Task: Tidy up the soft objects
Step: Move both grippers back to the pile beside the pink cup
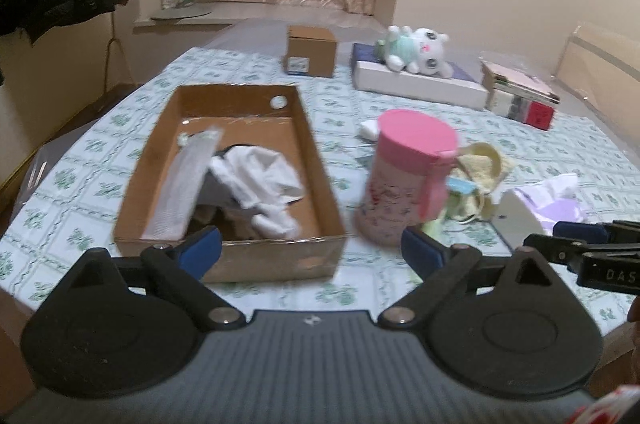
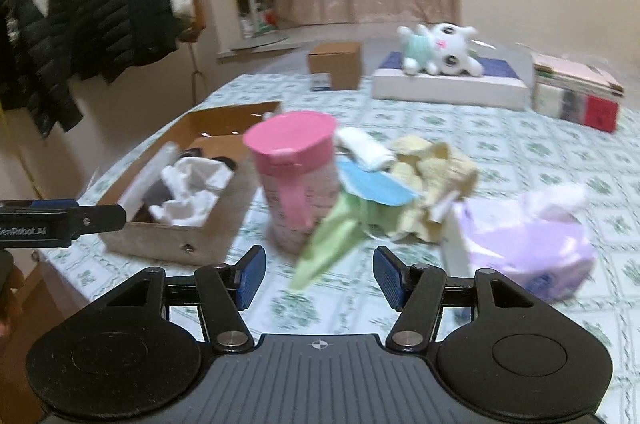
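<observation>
1. Partly done, I'd say: the open cardboard box (image 1: 224,160) on the bed already holds a white garment (image 1: 260,180) and a clear flat packet (image 1: 180,184), with something dark underneath that I can't make out.
2. Still loose on the green-patterned bedsheet (image 2: 520,152), just right of the pink-lidded container (image 2: 296,176): a yellow knitted cloth (image 2: 436,176), a blue piece (image 2: 376,184), a light green cloth (image 2: 332,244) and a small white roll (image 2: 364,144). The plush toy (image 2: 436,52) lies far back on a flat white box (image 2: 448,88).
3. Left gripper (image 1: 312,248) hovers before the box, jaws spread, empty. Right gripper (image 2: 318,278) faces the pile, jaws spread, empty too.
4. Only the right wrist view shows the green cloth and blue piece clearly, plus a lilac tissue pack (image 2: 528,248); the left one looks straight into the box.
</observation>
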`<state>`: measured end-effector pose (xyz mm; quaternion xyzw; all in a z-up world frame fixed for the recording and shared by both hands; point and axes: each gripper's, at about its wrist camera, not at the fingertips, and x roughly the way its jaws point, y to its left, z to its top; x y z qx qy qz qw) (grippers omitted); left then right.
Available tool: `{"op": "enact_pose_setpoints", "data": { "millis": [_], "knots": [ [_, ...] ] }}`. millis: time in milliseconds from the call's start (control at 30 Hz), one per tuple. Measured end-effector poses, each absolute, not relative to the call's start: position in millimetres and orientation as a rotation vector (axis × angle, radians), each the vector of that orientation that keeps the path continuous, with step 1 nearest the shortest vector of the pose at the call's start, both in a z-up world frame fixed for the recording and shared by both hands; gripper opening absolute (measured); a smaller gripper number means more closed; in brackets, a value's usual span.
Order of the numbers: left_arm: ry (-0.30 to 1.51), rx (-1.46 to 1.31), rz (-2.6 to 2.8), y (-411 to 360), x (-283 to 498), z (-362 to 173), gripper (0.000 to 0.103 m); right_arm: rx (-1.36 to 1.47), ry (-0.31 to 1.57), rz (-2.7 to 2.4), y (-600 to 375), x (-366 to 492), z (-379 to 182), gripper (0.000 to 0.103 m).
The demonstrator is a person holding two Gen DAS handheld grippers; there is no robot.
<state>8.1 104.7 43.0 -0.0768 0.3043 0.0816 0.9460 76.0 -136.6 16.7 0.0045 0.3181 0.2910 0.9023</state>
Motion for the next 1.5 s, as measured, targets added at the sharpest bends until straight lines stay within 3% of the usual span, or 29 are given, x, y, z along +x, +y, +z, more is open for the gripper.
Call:
{"op": "enact_pose_setpoints", "data": {
  "millis": [933, 1500],
  "knots": [
    [0.660, -0.047, -0.045, 65.1, 47.1, 38.9, 0.095, 0.045, 0.658, 0.515, -191.6, 100.8, 18.2, 0.060],
    [0.646, 0.110, -0.213, 102.7, 114.5, 84.8, 0.095, -0.322, 0.640, 0.674, -196.9, 191.0, 45.5, 0.060]
  ]
}}
